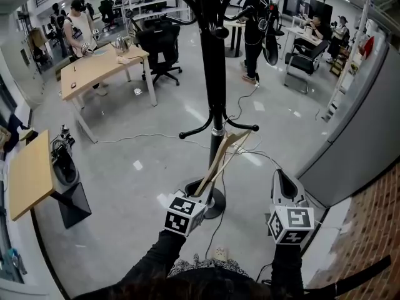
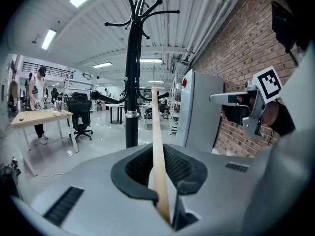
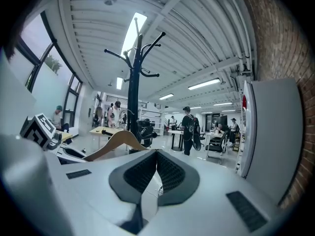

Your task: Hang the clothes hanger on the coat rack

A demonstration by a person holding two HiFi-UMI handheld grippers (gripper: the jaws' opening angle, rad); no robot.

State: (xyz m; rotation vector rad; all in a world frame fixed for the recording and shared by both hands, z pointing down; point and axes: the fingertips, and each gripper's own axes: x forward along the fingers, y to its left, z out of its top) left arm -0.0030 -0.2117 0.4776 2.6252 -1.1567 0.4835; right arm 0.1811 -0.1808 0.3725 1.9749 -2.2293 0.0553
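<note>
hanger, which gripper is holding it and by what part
The left gripper holds the wooden hanger, jaws shut on one arm near its end. The right gripper is shut and empty.

Top of coat rack cut by frame edge; hanger hook indistinct.

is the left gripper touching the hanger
Touching. The left gripper view shows the left gripper with its jaws shut on the wooden hanger, which runs up between them.

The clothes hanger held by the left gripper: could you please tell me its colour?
The hanger is light tan wood, clearest in the right gripper view.
</note>
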